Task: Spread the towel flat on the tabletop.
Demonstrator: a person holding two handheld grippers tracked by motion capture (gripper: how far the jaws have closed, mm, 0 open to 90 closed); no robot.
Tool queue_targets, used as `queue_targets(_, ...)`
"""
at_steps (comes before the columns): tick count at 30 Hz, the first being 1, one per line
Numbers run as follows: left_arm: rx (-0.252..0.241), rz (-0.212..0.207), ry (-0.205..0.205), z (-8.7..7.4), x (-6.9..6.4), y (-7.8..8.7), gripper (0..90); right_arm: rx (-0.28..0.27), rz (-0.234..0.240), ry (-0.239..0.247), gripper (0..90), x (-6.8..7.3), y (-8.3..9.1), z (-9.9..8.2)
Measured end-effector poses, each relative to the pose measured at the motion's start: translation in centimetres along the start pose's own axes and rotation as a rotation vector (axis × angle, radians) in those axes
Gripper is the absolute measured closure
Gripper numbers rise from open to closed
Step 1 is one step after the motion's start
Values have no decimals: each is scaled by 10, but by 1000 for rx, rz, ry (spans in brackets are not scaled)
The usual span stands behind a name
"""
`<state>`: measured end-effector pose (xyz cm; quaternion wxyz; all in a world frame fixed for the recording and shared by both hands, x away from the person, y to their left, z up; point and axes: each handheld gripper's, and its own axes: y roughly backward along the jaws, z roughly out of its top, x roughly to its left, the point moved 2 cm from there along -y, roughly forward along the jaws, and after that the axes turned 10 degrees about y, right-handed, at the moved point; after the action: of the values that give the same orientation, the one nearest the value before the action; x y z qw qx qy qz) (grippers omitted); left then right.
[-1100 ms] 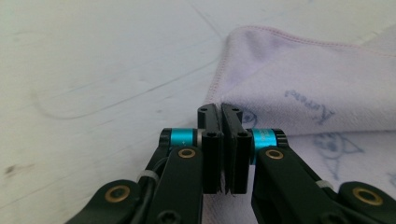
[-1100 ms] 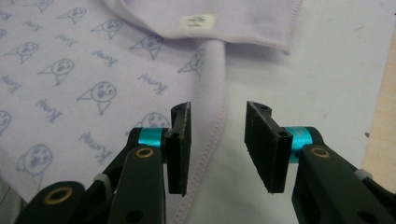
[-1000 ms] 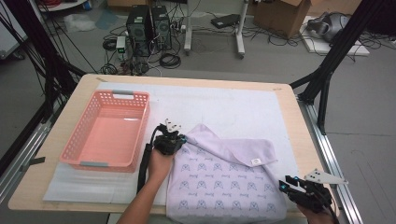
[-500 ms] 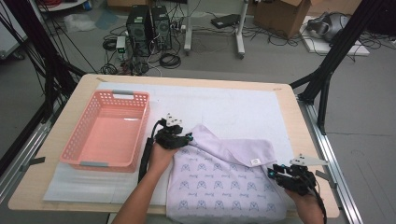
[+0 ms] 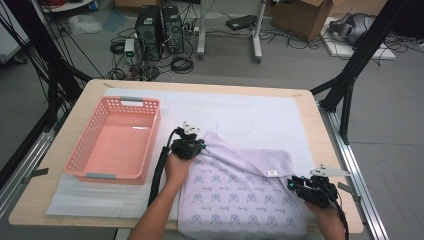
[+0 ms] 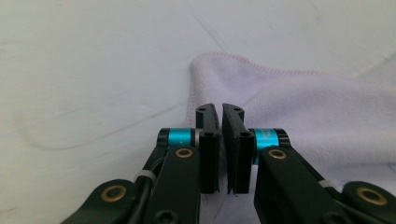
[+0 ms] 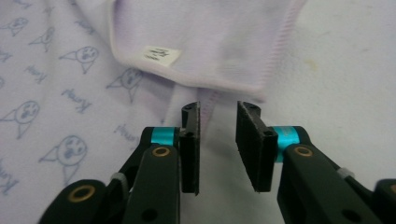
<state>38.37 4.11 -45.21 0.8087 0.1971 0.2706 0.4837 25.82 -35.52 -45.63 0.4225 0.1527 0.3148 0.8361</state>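
A lilac towel (image 5: pixel 240 197) printed with small figures lies on the near half of the table, its far left corner folded over. My left gripper (image 5: pixel 196 144) rests on that folded corner. Its jaws (image 6: pixel 220 109) have just closed and stand shut, with the towel's (image 6: pixel 299 102) fold running in between the pads. My right gripper (image 5: pixel 291 182) is at the towel's right edge, just below the white label (image 5: pixel 271 173). Its jaws (image 7: pixel 217 109) have narrowed but stand open, and the hemmed edge (image 7: pixel 275 56) lies under the gap untouched.
An empty pink basket (image 5: pixel 80 160) stands on the left of the table. A white mat (image 5: pixel 240 110) covers the tabletop under the towel. The table's right edge (image 5: pixel 332 165) runs close beside my right gripper.
My right gripper has moved left, from off the table's right edge to the towel's right edge. The left hand has stayed on the folded corner.
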Motion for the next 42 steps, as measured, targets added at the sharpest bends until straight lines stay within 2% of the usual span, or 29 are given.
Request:
queue_targets(2,-2,36,11,0,7,4,831,-13,-29,3,599,-3,2,1)
queue_targets(4,-8,53,-5,-1,11,5,777,-37,-50,-6,555,-5,4,4)
queue_targets(6,-11,41,-1,-2,14,4,656,-60,-56,10,541,-7,5,9)
queue_targets(9,-40,19,-12,0,15,3,556,-77,-31,48,544,-6,1,20)
queue_targets(10,-55,11,-16,0,15,3,547,-78,-19,62,548,-6,0,24)
queue_targets(11,-63,13,-28,1,15,2,546,-84,-6,73,551,-7,-3,28)
queue_targets(13,-29,32,-52,-1,15,-2,541,-92,53,105,573,-6,-8,35)
queue_targets(15,11,19,-44,-4,15,-7,550,-84,113,146,573,-3,-14,41)
queue_targets(16,10,29,-57,-4,14,-7,565,-71,146,161,573,0,-17,43)
queue_targets(19,15,13,-86,-5,11,-8,712,-13,178,211,611,6,-30,45)
queue_targets(20,17,10,-92,-5,10,-8,775,6,180,225,654,6,-35,45)
queue_targets(21,17,16,-88,-5,10,-7,786,19,177,239,731,6,-38,46)
queue_targets(23,12,21,-52,-4,11,-7,817,21,145,242,862,3,-43,49)
queue_targets(27,-37,38,-8,-1,14,-5,839,18,66,231,869,-13,-51,64)
queue_targets(34,-107,63,-8,3,14,-1,829,14,-59,212,869,-46,-77,108)
queue_targets(36,-111,69,6,3,14,-1,759,-5,-102,202,869,-53,-82,118)
queue_targets(38,-97,65,36,3,17,0,639,-11,-171,186,868,-59,-85,127)
queue_targets(39,-90,54,48,2,17,0,617,-8,-213,170,860,-62,-85,130)
queue_targets(41,-84,45,53,1,19,2,557,-25,-244,124,783,-68,-85,133)
queue_targets(42,-85,38,60,0,19,4,545,-51,-249,75,764,-71,-82,134)
